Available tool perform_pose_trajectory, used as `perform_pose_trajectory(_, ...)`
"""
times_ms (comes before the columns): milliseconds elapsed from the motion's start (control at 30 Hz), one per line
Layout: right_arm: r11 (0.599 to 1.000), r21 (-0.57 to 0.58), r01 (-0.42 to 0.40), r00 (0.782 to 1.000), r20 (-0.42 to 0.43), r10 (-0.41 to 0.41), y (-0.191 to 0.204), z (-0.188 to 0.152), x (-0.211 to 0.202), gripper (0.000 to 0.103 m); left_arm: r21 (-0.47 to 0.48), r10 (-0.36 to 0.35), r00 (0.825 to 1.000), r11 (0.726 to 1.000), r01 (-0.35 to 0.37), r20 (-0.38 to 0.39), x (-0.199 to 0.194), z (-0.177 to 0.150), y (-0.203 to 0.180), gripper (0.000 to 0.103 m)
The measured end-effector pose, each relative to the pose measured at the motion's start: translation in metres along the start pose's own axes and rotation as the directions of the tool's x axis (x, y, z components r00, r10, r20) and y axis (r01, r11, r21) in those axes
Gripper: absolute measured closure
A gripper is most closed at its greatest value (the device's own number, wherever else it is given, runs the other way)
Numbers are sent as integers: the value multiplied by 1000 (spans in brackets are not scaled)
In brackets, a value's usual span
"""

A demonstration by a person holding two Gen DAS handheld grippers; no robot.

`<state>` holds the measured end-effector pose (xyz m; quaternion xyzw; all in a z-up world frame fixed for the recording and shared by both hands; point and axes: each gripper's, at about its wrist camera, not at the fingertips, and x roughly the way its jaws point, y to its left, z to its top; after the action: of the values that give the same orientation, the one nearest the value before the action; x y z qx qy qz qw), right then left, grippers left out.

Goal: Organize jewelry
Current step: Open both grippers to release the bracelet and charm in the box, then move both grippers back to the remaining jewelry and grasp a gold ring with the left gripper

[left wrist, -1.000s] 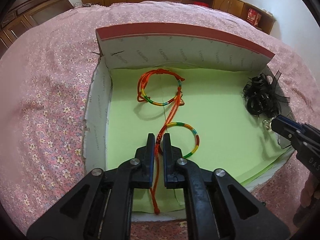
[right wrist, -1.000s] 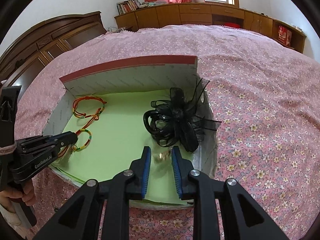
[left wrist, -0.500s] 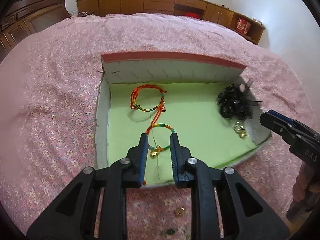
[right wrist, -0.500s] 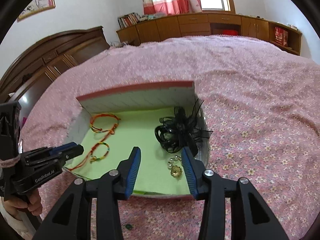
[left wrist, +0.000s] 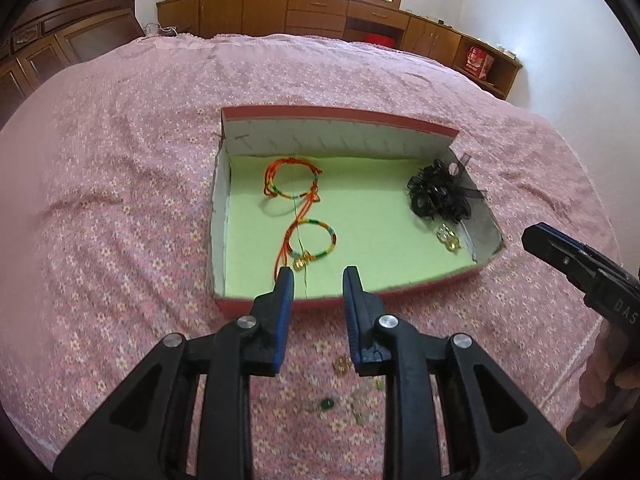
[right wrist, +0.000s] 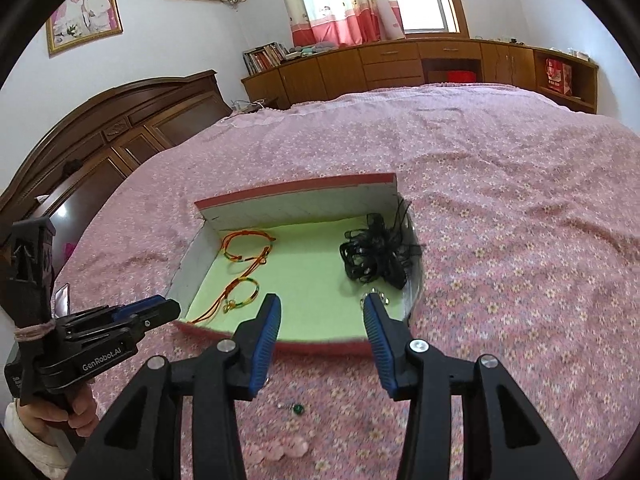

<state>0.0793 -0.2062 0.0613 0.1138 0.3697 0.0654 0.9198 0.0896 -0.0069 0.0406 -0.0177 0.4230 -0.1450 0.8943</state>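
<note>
Resting jewelry in a green-lined box on the bed

Sitting on a pink flowered bedspread is a low box with a red rim, white walls and a light green floor. On its left side lie two string bracelets, orange cord with rainbow bands, joined in a figure eight, with a small gold charm at the near loop. At the right wall sits a black ribbon hair piece, with little gold and pearl earrings just in front. The left gripper has just been opening and holds nothing. The right gripper has also been opening, wide apart and empty. A tiny green bead lies on the bedspread near the box
</note>
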Motion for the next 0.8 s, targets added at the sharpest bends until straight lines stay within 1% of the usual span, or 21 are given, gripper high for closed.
perform_pose_trajectory(267, 1000, 26, 1, 999, -35, 0, -3, -22, -4, 57, 6, -33, 998, 999, 33, -48, 4, -20, -3, 86)
perform_pose_trajectory(567, 999, 39, -8, 994, -104, 12, -8, -42, 11, 57, -1, -50, 993, 999, 50, -111, 22, -36, -4, 86)
perform_pose_trajectory(800, 999, 54, -7, 990, -138, 14, -13, -54, 20, 57, 0, -54, 987, 998, 55, -150, 35, -45, -8, 86)
